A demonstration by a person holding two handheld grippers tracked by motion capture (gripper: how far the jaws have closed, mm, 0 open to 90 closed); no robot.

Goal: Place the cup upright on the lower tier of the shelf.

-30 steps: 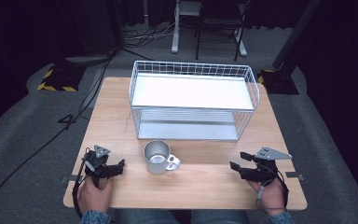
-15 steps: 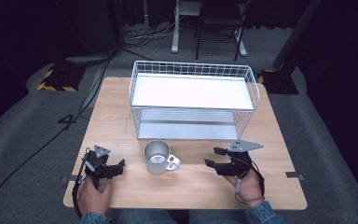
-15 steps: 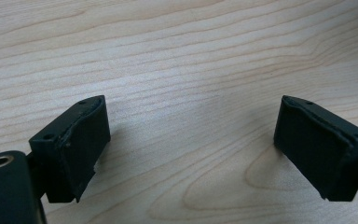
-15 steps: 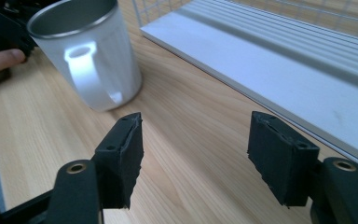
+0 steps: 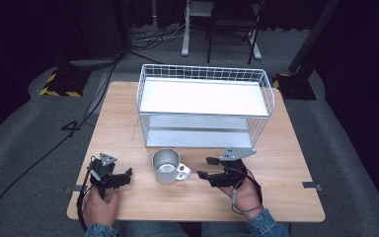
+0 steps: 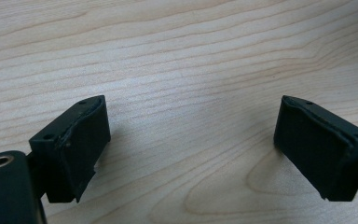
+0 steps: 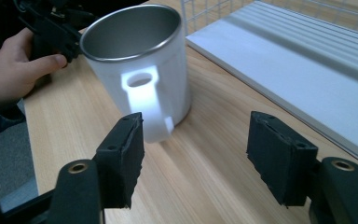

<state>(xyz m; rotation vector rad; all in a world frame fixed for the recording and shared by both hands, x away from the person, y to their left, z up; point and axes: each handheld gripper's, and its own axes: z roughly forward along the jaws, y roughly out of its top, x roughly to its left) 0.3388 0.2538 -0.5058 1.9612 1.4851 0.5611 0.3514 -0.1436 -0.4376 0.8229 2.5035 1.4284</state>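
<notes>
Round shiny metal mug (image 5: 167,166) stands upright near front edge of light wooden bench (image 5: 296,163), before white wire rack (image 5: 205,103). Right tool (image 5: 203,167) spread, just beside handle. Left tool (image 5: 127,174) spread, empty.

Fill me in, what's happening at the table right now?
A person is working with a handheld gripper in each hand. The right gripper is open and aimed at the handle of a metal mug standing upright on the wooden table, just short of touching it. The left gripper sits open near the table's front edge, with bare wood between its jaws. Behind the mug stands a white wire rack with two shelves.
</notes>
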